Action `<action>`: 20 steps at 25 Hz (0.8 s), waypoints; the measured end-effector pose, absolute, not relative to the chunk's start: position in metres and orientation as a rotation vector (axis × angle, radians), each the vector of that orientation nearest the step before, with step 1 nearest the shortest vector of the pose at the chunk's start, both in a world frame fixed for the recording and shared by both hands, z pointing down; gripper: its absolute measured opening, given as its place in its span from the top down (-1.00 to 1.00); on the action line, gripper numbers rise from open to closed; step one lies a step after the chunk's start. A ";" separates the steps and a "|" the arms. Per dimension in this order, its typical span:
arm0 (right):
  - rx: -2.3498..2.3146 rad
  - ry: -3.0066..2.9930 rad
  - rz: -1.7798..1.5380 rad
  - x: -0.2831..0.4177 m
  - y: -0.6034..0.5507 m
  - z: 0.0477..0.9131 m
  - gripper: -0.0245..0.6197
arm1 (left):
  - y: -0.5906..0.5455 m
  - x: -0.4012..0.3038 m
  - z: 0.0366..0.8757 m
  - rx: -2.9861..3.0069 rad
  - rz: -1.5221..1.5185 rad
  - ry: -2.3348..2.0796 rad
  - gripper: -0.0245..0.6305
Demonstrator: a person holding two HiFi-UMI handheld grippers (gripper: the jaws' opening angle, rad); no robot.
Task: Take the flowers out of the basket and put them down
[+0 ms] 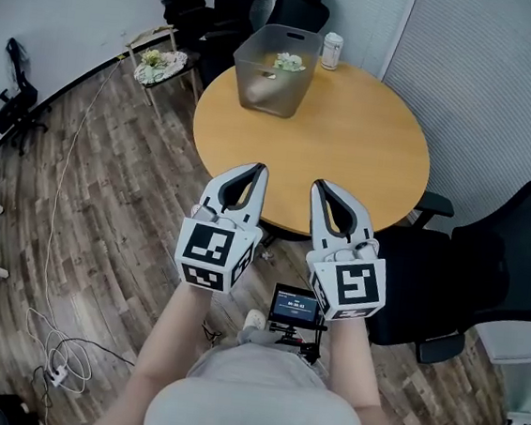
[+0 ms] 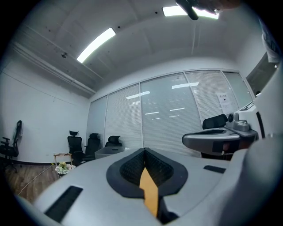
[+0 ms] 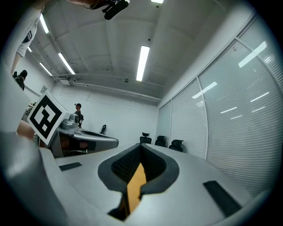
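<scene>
— Where are your tongs at this moment?

— Both are out in front of me, side by side at the near edge of the round wooden table [image 1: 348, 140]. My left gripper [image 1: 257, 170] points across the table top. Its jaws are pressed together tip to tip, clamped on nothing. Through the loop behind the tips I see only a sliver of orange table.

— And the other one?

— Same picture. My right gripper [image 1: 317, 186] runs alongside the left, near it but not touching. Its jaws are closed on each other too, with nothing gripped.

— So where are the flowers?

— In the basket, not yet taken out. The translucent basket [image 1: 260, 88] stands on the far side of the table, well apart from both sets of tips. The flowers [image 1: 289, 63] lie inside it, pale white and green, toward its far end. Just to the right of the basket a white can [image 1: 331, 51] stands upright.

— Anything round the table?

— Off to the left, on the wood-plank floor [image 1: 106, 200], there is a small side table [image 1: 152, 35]. A second bunch [image 1: 156, 65] rests on top of it. A black office chair [image 1: 486, 268] sits at the table's right side, and more black chairs stand beyond the basket.
</scene>
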State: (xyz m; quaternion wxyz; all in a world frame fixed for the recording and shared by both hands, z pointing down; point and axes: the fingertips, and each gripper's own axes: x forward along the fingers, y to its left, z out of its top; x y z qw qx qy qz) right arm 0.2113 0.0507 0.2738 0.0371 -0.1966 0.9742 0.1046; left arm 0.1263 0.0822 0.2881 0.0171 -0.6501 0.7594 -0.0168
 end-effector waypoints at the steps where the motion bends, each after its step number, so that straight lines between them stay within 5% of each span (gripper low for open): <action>1: -0.609 2.992 0.318 0.205 0.046 0.275 0.85 | 0.078 0.120 0.289 -2.027 -0.051 2.360 0.92; 20: -0.734 2.973 0.333 0.119 0.000 0.288 0.85 | 0.030 0.019 0.304 -2.093 -0.033 2.318 0.91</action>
